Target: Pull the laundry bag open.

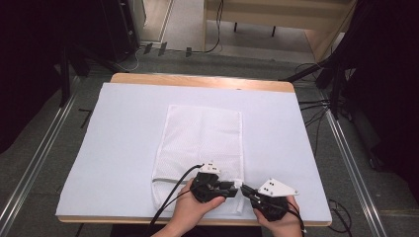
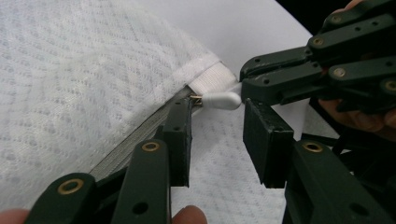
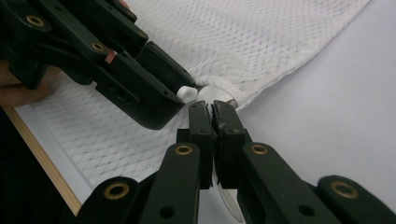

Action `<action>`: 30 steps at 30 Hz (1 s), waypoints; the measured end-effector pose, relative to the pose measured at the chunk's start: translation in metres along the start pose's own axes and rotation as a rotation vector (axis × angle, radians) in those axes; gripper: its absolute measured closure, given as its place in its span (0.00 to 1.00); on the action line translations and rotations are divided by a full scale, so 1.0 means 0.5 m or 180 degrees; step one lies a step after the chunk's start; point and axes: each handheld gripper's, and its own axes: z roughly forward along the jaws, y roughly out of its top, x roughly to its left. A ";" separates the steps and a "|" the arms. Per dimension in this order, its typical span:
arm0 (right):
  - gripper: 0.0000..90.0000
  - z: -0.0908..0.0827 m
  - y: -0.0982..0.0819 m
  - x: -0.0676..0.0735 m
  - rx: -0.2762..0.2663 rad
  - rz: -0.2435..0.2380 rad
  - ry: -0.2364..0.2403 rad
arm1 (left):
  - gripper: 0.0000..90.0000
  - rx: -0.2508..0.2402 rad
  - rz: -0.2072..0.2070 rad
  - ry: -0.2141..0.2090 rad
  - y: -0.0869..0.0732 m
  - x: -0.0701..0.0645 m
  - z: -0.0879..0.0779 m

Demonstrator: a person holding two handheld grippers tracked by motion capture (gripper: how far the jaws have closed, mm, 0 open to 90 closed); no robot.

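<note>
Between the left hand-held gripper's (image 2: 217, 140) parted jaws lies the zipper pull (image 2: 222, 100).

A: Item, foreground? 
B: Left gripper (image 2: 217, 135), jaws parted, white zipper pull (image 2: 222, 100) between them, unpressed. 
A: Beyond? 
B: White mesh bag (image 2: 79, 79), grey zipper (image 2: 135, 142); right gripper (image 2: 254, 81) at the bag's corner tab (image 2: 212, 77).

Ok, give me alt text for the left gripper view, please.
The left gripper, jaws open, straddles a white zipper pull at the corner of a white mesh bag. The right gripper pinches the bag's corner from the right.
</note>
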 end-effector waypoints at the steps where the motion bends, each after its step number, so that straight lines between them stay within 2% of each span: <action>1: 0.99 0.000 0.000 0.000 0.0000 0.0000 0.0000 | 0.68 0.0000 0.0000 0.0000 0.000 0.000 0.000; 2: 0.99 0.000 0.000 0.000 0.0007 -0.0005 -0.0003 | 0.68 -0.0019 -0.0049 -0.0082 0.001 0.002 -0.001; 3: 0.99 0.001 0.000 0.001 0.0019 -0.0015 0.0001 | 0.68 -0.0020 -0.0072 -0.0104 0.002 0.004 -0.001; 5: 0.99 0.003 0.000 0.002 0.0033 -0.0025 0.0013 | 0.67 -0.0035 -0.0180 -0.0113 0.003 0.008 0.001; 7: 0.99 0.003 0.000 0.003 0.0034 -0.0035 0.0009 | 0.69 -0.0025 -0.0206 -0.0085 0.003 0.011 0.002; 14: 0.99 0.002 -0.002 0.002 0.0048 -0.0048 -0.0003 | 0.79 -0.0007 -0.0224 -0.0131 0.003 0.015 -0.004; 20: 0.99 0.002 -0.003 0.001 0.0058 -0.0066 -0.0019 | 0.83 -0.0008 -0.0231 -0.0107 0.000 0.017 -0.012; 25: 0.99 0.003 -0.004 0.000 0.0064 -0.0054 -0.0014 | 0.87 -0.0016 -0.0327 -0.0119 -0.002 0.029 -0.019; 30: 0.99 0.003 -0.003 0.001 0.0069 -0.0059 -0.0016 | 0.90 0.0011 -0.0342 -0.0098 -0.003 0.028 -0.016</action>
